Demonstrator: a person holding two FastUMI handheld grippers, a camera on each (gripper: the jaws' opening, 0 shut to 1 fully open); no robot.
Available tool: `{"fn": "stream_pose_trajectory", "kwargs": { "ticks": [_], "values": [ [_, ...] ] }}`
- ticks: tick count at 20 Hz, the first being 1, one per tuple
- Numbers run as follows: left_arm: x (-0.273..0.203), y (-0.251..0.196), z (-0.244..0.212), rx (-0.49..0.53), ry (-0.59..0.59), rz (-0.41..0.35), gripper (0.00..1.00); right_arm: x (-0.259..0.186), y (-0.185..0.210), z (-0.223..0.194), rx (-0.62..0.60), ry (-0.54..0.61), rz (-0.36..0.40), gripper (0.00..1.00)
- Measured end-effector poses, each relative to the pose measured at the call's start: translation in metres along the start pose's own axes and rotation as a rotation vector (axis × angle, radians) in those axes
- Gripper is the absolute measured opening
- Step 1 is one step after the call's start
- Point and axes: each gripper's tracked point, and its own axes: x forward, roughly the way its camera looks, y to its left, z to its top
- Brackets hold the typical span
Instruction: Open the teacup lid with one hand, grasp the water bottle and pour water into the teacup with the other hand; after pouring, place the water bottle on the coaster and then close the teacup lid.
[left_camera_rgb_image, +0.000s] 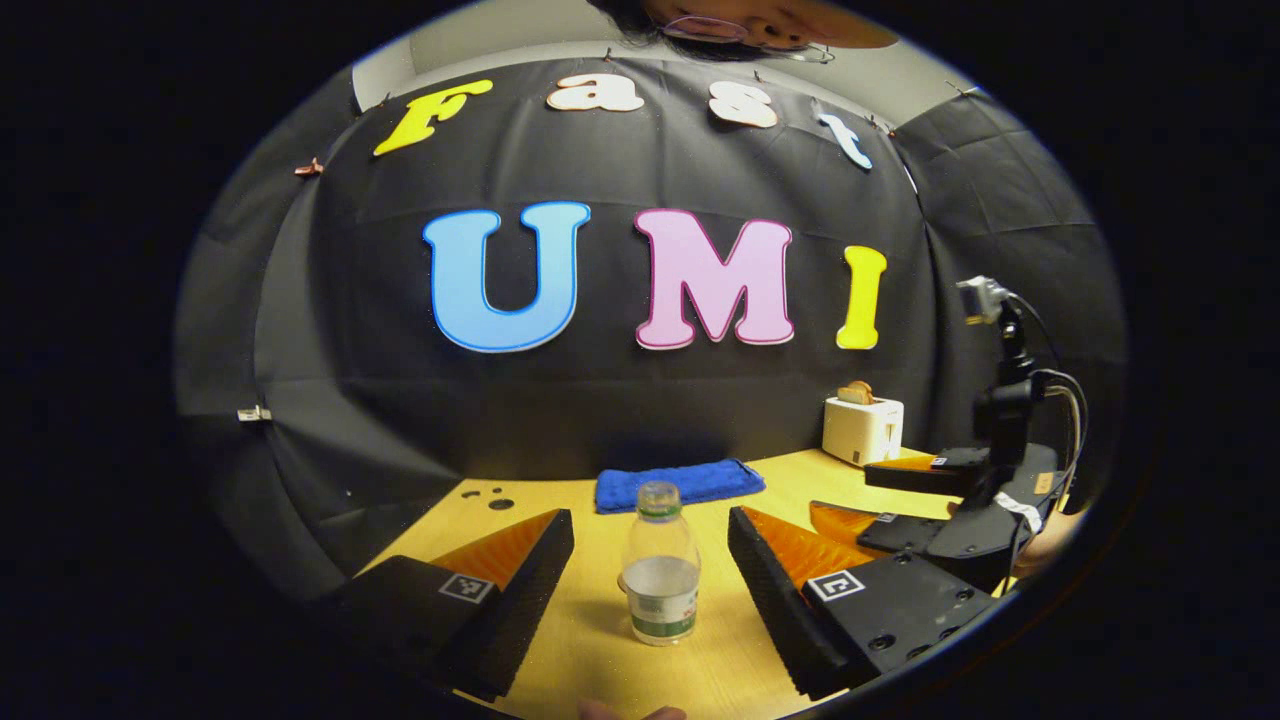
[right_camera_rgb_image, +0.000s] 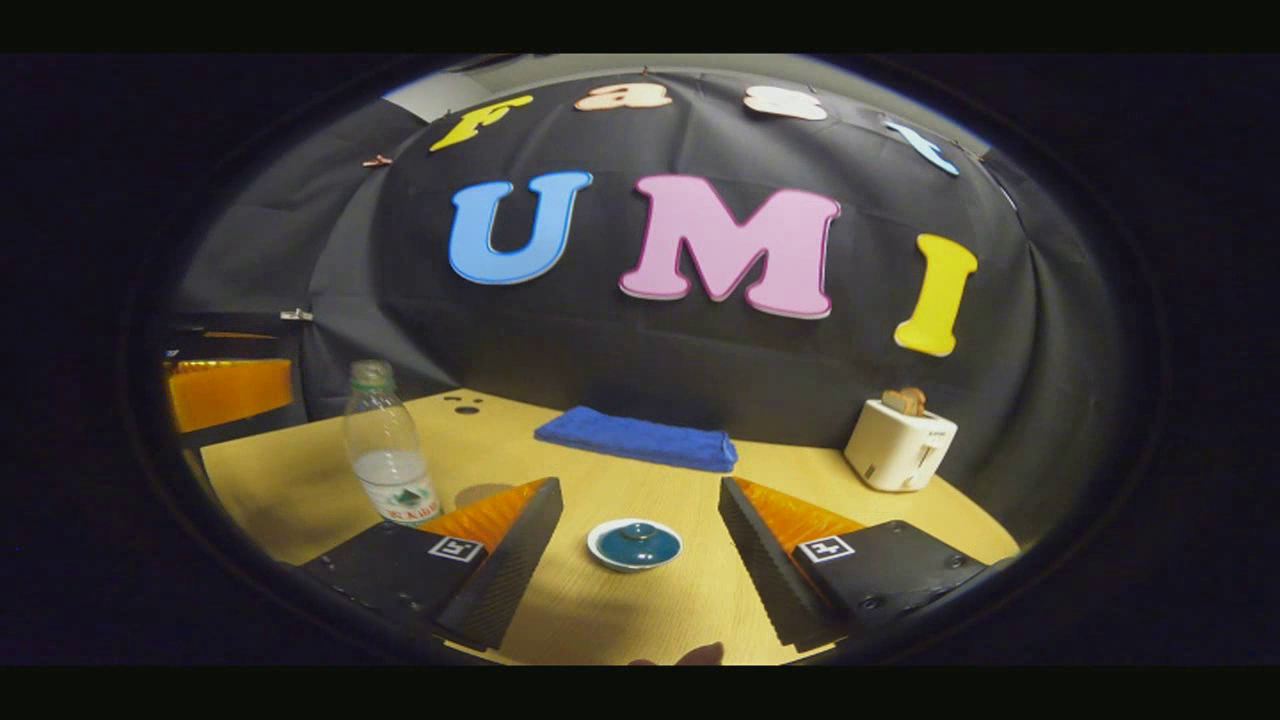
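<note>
Bottle: we see the clear plastic water bottle (left_camera_rgb_image: 660, 565) upright, dead ahead between the wide left tool (left_camera_rgb_image: 650, 560)
Lid: the round teal teacup lid (right_camera_rgb_image: 635, 544) lies ahead of the wide right tool (right_camera_rgb_image: 640, 545)

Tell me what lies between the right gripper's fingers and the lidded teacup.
Nothing: in the right gripper view, only bare wooden table separates the open right gripper from the teacup.

We see a folded blue towel (right_camera_rgb_image: 636, 440) lying on the wooden table (right_camera_rgb_image: 300, 480) close to the black cloth wall (right_camera_rgb_image: 600, 340), a white toaster (right_camera_rgb_image: 899, 446) holding a slice of toast (right_camera_rgb_image: 908, 401) well apart to its right, and small dark holes (right_camera_rgb_image: 465, 404) at the table's far left.
</note>
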Motion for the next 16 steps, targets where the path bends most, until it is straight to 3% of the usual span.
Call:
{"fn": "stream_pose_trajectory", "kwargs": {
  "ticks": [9,16],
  "values": [
    [0.015,-0.005,-0.054,-0.049,0.082,0.024,0.98,0.055,-0.004,-0.058,0.066,0.120,0.013,0.94],
    [0.019,0.003,-0.056,-0.046,0.076,0.037,0.98,0.072,0.000,-0.075,0.057,0.149,0.047,0.73]
  ]
}}
